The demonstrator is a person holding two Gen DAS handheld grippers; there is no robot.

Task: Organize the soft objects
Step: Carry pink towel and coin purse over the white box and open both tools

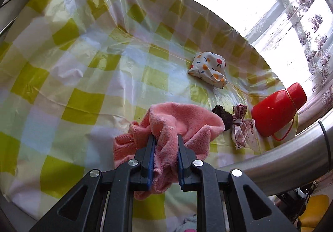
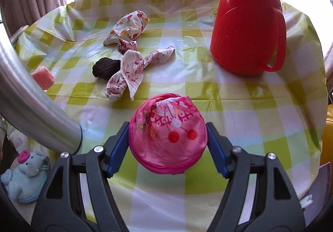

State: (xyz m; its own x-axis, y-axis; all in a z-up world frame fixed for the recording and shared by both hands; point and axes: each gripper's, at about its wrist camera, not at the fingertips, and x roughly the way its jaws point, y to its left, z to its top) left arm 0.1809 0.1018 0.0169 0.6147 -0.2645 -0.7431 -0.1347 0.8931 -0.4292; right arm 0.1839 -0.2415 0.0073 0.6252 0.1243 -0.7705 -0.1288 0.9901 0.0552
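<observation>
My left gripper (image 1: 166, 138) is shut on a crumpled pink fleece cloth (image 1: 179, 123) held just above the checked tablecloth (image 1: 83, 77); a corner of that cloth (image 2: 42, 76) shows at the left of the right wrist view. My right gripper (image 2: 167, 125) holds a round pink cherry-print pouch (image 2: 167, 134) between its fingers. On the table lie a white fruit-print pouch (image 1: 209, 68) (image 2: 127, 28), a dark brown fuzzy lump (image 1: 223, 117) (image 2: 106, 67) and a knotted white-and-red floral cloth (image 1: 242, 125) (image 2: 133, 69).
A red thermos jug (image 1: 276, 111) (image 2: 247, 30) stands at the table's far right. A metal tube (image 1: 281, 155) (image 2: 31, 107) crosses between the grippers. A blue plush elephant purse (image 2: 25, 180) lies below the table edge. Curtained windows (image 1: 301, 23) lie behind.
</observation>
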